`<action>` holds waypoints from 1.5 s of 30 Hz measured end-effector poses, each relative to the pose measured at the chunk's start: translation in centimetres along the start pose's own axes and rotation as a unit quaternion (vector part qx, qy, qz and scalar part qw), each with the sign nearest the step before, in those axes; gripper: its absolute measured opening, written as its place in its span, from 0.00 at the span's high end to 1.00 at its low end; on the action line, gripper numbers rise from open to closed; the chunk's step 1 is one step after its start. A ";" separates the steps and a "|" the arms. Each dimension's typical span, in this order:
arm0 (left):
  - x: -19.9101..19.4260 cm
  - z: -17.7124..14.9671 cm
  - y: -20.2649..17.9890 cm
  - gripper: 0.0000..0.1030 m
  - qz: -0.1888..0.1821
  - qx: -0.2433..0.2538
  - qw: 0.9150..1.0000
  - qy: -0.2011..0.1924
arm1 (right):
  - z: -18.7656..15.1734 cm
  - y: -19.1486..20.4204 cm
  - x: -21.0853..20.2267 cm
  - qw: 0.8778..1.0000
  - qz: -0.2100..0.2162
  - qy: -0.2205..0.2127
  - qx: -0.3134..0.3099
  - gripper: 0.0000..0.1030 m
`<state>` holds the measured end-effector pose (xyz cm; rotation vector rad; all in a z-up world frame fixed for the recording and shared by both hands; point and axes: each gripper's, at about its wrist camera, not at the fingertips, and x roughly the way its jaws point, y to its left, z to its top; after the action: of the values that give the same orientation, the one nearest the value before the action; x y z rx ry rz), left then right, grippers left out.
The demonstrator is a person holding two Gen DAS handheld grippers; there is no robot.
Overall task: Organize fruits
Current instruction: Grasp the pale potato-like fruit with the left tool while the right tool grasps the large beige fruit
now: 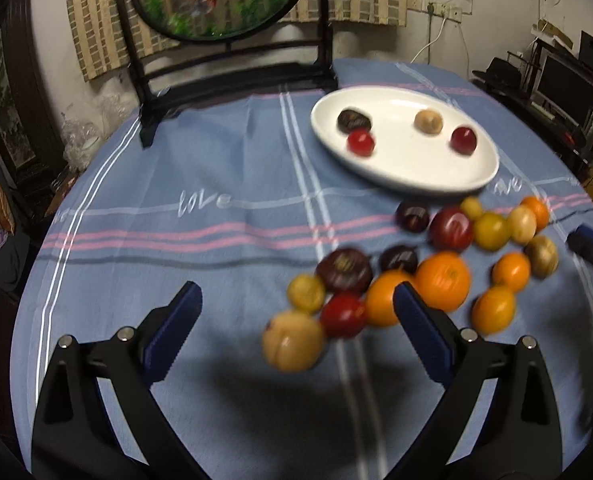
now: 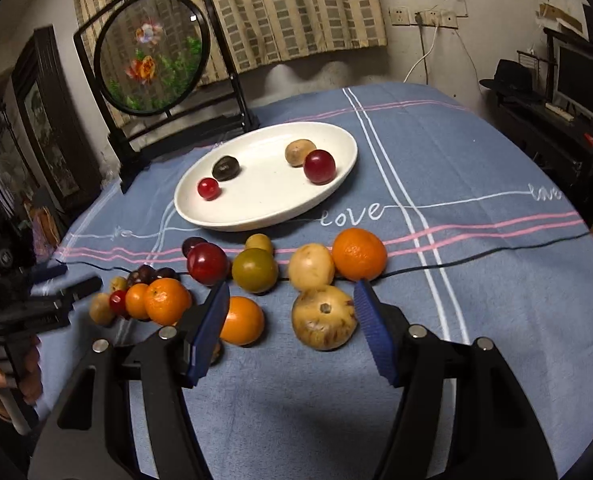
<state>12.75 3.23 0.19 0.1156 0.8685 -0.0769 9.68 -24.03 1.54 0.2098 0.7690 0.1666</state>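
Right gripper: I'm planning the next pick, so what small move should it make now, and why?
Probably ease the right gripper forward and down around the tan speckled fruit. Its jaws are open and empty, and that fruit lies on the tablecloth nearest them, roughly between the fingertips. The white plate beyond holds only four fruits, with bare room left.

Both cameras ride low over the table, each looking forward along its own fingers. The left gripper (image 1: pixel 296 308) view faces the far wall, with the white plate (image 1: pixel 408 176) ahead to its right and the loose fruit pile (image 1: pixel 416 264) close in. The right gripper (image 2: pixel 292 308) view sits nearer the fruit pile (image 2: pixel 256 276), with the plate (image 2: pixel 264 204) straight ahead. Both views share plate, pile and the round framed screen (image 2: pixel 152 54).
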 end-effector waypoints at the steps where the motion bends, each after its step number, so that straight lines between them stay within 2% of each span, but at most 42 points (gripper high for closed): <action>1: 0.2 -0.5 0.2 0.05 0.007 0.002 1.000 0.004 | -0.2 -0.1 0.1 1.000 0.003 -0.001 0.003 0.37; 6: 0.8 -2.3 0.6 0.05 0.022 0.017 0.999 0.014 | -1.2 -0.6 1.5 0.999 0.020 0.027 0.009 0.37; 14: 2.4 -3.4 -0.1 0.05 0.026 0.039 0.998 0.033 | -1.6 -0.4 1.6 0.999 0.035 0.024 0.002 0.37; 21: 3.7 -3.5 0.8 0.05 0.011 0.014 0.998 0.060 | -1.7 0.2 1.6 0.999 0.040 0.024 -0.011 0.37; 26: 4.0 -3.6 1.3 0.05 0.002 0.005 0.998 0.059 | -1.9 0.6 1.6 0.999 0.037 0.025 -0.024 0.37; 32: 4.0 -3.5 1.1 0.13 -0.014 0.011 0.998 0.052 | -1.9 0.6 1.7 0.999 0.038 0.024 -0.025 0.37; 35: 4.0 -3.2 0.8 0.28 -0.024 0.016 0.998 0.048 | -1.9 0.6 1.6 0.999 0.037 0.024 -0.025 0.37; 37: 3.8 -3.2 0.7 0.49 -0.052 0.018 0.997 0.047 | -1.9 0.6 1.6 0.999 0.037 0.024 -0.025 0.37; 39: 3.6 -3.3 0.2 0.51 -0.043 0.034 0.998 0.040 | -1.9 0.6 1.6 0.999 0.036 0.024 -0.025 0.37; 42: 3.2 -3.4 0.1 0.61 -0.030 0.039 0.998 0.034 | -1.9 0.6 1.4 0.999 0.032 0.022 -0.026 0.37; 45: 3.1 -3.5 0.6 0.61 -0.044 0.026 0.998 0.037 | -2.0 0.7 0.8 0.999 0.018 0.016 -0.037 0.37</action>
<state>12.20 4.27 -4.37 0.1299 0.9448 -0.1782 8.79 -22.96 -0.22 0.1511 0.7898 0.2324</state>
